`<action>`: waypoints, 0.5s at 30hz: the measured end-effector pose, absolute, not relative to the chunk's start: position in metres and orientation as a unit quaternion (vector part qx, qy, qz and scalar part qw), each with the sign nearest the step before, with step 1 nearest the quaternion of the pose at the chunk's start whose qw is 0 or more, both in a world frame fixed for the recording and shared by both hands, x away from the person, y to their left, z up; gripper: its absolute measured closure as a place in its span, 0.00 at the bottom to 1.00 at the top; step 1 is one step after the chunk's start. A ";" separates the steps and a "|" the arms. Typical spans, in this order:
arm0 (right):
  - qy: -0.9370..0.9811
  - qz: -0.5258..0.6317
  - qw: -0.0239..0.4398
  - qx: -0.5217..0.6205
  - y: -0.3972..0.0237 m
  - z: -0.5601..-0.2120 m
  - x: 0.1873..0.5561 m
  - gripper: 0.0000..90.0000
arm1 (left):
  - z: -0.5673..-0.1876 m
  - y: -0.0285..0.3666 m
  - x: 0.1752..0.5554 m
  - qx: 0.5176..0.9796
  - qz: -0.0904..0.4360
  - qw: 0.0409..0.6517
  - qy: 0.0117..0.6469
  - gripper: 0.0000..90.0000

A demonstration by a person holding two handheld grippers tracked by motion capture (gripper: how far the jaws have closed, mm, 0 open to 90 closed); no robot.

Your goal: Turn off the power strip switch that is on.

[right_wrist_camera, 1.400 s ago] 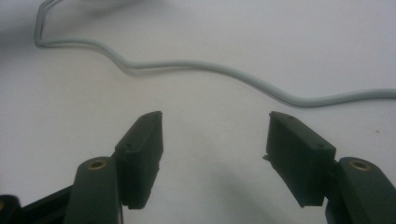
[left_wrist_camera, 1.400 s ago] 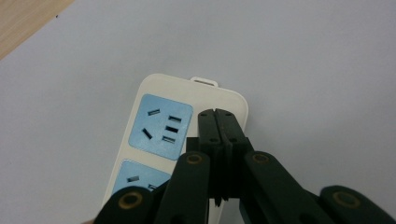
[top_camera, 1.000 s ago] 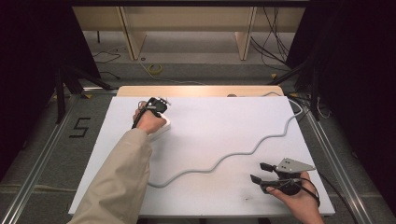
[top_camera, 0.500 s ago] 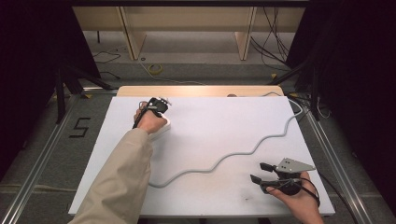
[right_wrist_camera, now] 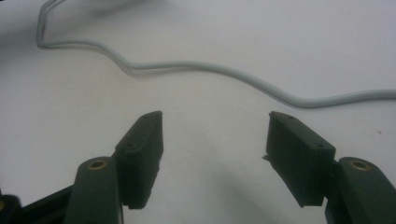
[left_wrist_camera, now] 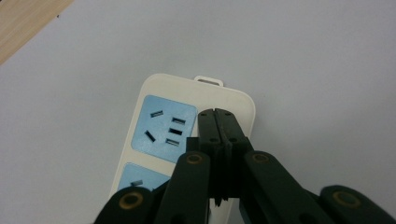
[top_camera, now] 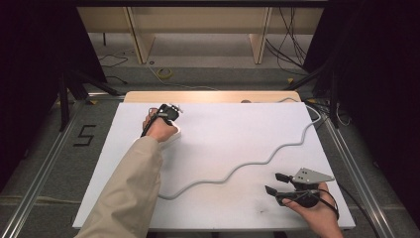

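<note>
Item, left gripper (left_wrist_camera: 218, 114): jaws pressed together with nothing between them, tips bearing down on the cream power strip (left_wrist_camera: 161, 88) directly beneath them, just beside its pale blue socket (left_wrist_camera: 164, 126) at the tabbed end; the step in hand is judged to be pinning or pushing the strip on the white table (top_camera: 237, 124). Item, right gripper (right_wrist_camera: 215, 140): jaws spread wide and waiting empty above the table, the strip's grey cord (right_wrist_camera: 196, 67) snaking just ahead of its tips. Next move is likely calling for that spread pair to reach forward and close on the cord while the other is holding the strip down.
</note>
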State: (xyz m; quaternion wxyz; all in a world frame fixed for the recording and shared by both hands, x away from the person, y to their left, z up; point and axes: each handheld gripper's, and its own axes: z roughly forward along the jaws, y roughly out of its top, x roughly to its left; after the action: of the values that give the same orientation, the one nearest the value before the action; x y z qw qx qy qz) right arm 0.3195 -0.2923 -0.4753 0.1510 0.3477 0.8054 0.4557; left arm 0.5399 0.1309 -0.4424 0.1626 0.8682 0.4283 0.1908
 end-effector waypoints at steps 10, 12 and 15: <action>0.806 0.455 0.151 0.347 -0.292 -0.475 0.319 0.42 | -0.443 0.130 0.540 0.870 0.191 0.158 0.427 1.00; 0.805 0.456 0.150 0.348 -0.292 -0.475 0.319 0.42 | -0.443 0.131 0.541 0.868 0.189 0.164 0.430 1.00; 0.806 0.455 0.150 0.347 -0.292 -0.475 0.320 0.42 | -0.444 0.131 0.540 0.868 0.190 0.164 0.427 1.00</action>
State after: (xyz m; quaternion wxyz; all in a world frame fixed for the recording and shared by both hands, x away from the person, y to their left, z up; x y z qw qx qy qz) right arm 0.3195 -0.2921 -0.4754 0.1502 0.3470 0.8060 0.4554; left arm 0.5401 0.1313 -0.4435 0.1643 0.8684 0.4274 0.1903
